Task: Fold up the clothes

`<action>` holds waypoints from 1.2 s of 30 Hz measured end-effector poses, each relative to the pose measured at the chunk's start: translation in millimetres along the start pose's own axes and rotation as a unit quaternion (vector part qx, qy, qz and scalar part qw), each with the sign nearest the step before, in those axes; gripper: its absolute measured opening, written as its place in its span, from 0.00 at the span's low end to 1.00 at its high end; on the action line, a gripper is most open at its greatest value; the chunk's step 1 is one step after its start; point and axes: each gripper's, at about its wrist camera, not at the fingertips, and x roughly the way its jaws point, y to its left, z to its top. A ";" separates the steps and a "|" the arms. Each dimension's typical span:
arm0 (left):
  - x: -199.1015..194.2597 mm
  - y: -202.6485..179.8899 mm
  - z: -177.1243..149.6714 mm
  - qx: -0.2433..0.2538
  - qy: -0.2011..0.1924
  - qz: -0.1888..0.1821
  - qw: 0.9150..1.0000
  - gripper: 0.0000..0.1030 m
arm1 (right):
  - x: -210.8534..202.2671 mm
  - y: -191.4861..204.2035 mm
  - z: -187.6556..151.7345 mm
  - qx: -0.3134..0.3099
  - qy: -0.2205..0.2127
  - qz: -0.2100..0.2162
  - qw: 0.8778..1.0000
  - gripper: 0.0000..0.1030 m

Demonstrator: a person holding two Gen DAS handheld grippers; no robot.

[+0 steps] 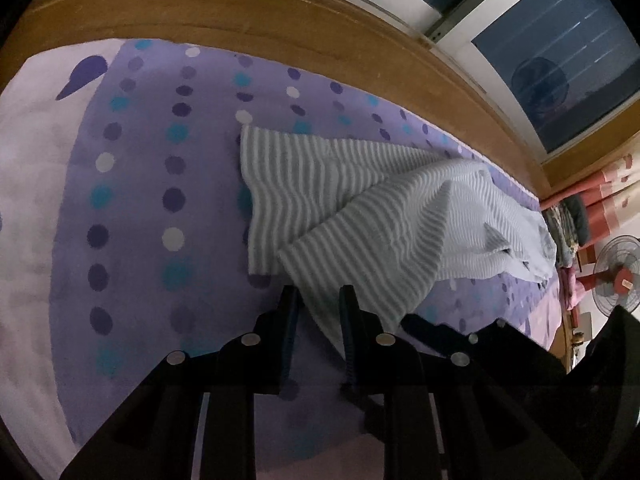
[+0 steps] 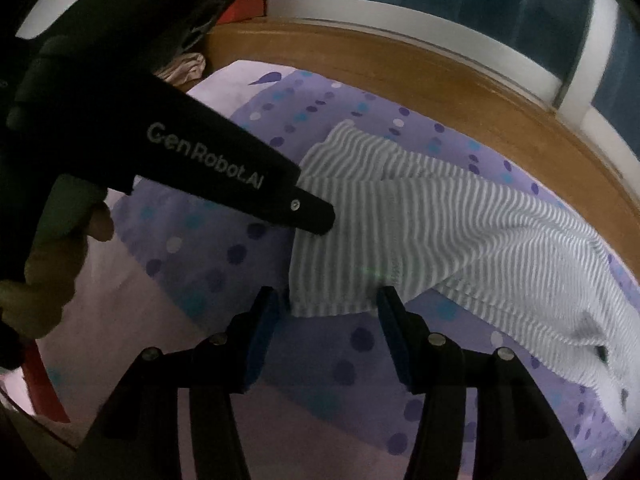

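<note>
The striped garment point(image 1: 340, 200) is spread half-folded on the dotted bedsheet point(image 1: 160, 160). A lifted fold is pinched in the narrow left tongs point(image 1: 318, 300), likely for folding over. The right tongs point(image 2: 328, 300) are held apart over the hem, gripping nothing.

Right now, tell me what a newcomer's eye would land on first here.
The grey-and-white striped garment stands out, lying rumpled across the purple dotted bedsheet beside the wooden bed frame. A folded flap of it reaches between the left gripper fingers, while the right gripper hovers open over its near hem.
</note>
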 end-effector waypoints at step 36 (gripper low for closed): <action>-0.1 23.7 67.2 0.115 -0.049 0.138 0.983 0.08 | 44.5 -11.8 76.5 0.125 0.014 0.080 0.989 0.23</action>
